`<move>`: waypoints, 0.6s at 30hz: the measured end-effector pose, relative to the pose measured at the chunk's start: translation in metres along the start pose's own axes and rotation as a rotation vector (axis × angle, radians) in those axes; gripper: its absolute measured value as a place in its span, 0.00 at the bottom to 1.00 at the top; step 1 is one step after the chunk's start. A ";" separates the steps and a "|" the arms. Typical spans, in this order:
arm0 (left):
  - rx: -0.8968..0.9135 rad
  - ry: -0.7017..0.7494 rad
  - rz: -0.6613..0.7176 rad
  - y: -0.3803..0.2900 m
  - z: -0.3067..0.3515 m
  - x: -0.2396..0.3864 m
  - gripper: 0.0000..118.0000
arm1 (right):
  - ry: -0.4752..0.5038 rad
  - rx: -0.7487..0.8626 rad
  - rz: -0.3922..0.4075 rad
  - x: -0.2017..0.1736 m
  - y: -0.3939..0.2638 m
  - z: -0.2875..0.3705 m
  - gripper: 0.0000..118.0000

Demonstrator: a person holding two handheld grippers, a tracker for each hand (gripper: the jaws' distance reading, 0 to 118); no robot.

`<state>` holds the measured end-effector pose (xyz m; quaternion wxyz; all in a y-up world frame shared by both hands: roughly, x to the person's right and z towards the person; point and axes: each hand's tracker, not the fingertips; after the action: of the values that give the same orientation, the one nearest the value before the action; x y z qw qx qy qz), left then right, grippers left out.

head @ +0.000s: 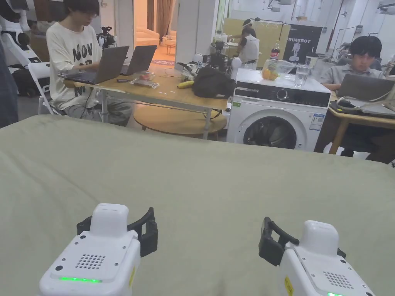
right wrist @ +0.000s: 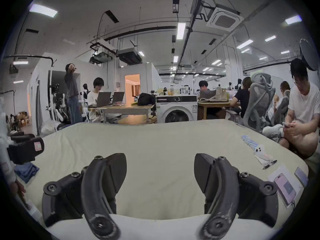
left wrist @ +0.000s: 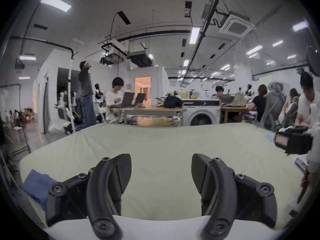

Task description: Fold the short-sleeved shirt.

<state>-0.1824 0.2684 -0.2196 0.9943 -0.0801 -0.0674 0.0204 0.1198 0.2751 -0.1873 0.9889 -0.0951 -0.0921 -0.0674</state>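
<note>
A wide table under a pale green cover [head: 200, 173] lies in front of me. A crumpled blue garment [left wrist: 37, 188] sits at the table's left edge, left of my left gripper; it also appears in the right gripper view as a blue heap [right wrist: 26, 172]. My left gripper [head: 115, 220] hovers low over the near part of the cover, its jaws wide apart and holding nothing [left wrist: 161, 157]. My right gripper [head: 303, 239] stands beside it to the right, also open with bare cover between its jaws [right wrist: 160, 155].
On the table's right side lie a phone on a white sheet [right wrist: 284, 188], pens and a small blue pack [right wrist: 249, 142]. A person [right wrist: 303, 108] sits at that right edge. Beyond the far edge stand a washing machine [head: 275, 111] and desks with people at laptops.
</note>
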 end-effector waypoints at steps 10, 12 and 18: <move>0.012 0.038 0.007 0.004 0.001 -0.002 0.61 | 0.094 -0.033 -0.111 0.000 0.005 -0.004 0.69; 0.012 0.032 0.002 0.005 0.002 -0.002 0.61 | 0.070 -0.041 -0.160 0.000 0.009 -0.001 0.69; 0.017 -0.019 0.023 0.012 0.005 0.000 0.61 | -0.084 -0.050 -0.129 -0.008 0.013 -0.001 0.70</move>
<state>-0.1833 0.2811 -0.2169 0.9940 -0.0720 -0.0757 0.0333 0.1145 0.2885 -0.1918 0.9751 -0.1162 -0.1378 -0.1293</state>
